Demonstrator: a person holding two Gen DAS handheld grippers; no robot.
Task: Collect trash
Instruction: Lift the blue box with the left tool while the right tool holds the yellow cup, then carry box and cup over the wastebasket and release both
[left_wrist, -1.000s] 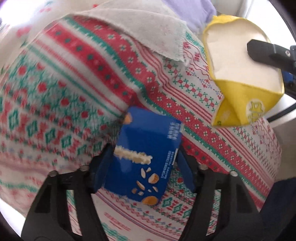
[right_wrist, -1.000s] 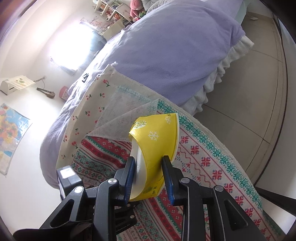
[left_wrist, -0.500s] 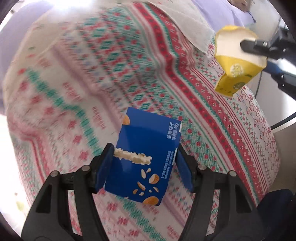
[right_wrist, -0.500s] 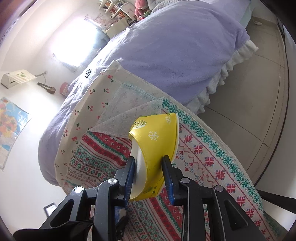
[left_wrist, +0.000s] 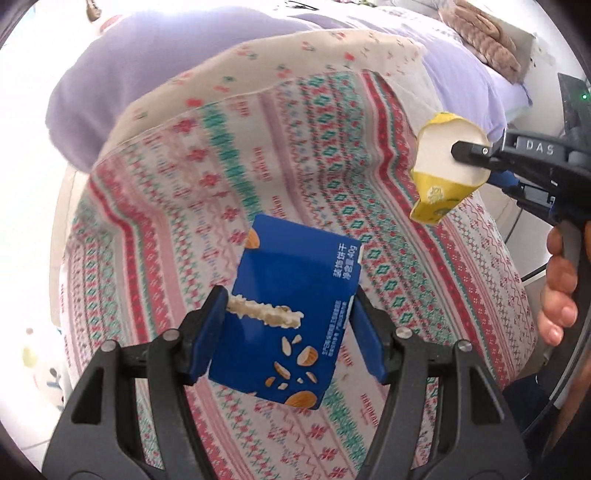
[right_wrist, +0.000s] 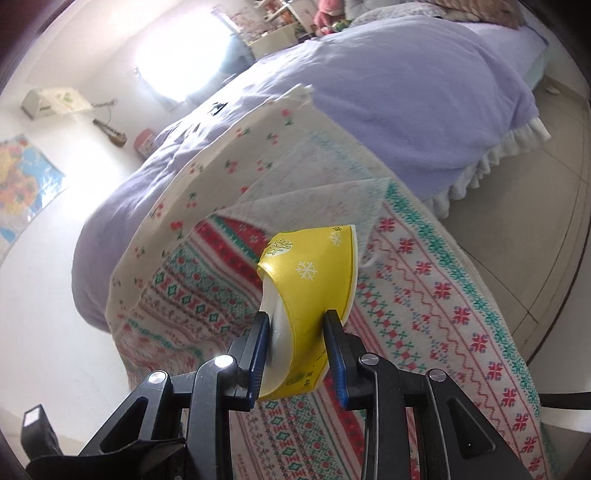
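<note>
My left gripper is shut on a blue snack box with almond pictures, held above the patterned red, green and white cloth. My right gripper is shut on a squashed yellow paper cup with snowflake prints, also held above the cloth. The cup and the right gripper show at the right in the left wrist view, with the hand that holds it.
The patterned cloth lies over a cream floral cloth and a purple bedspread. A white paper sheet lies on the cloth behind the cup. Tiled floor is at the right.
Both grippers have lifted and drawn back from the cloth with their items still held. More of the bed and the room now shows.
</note>
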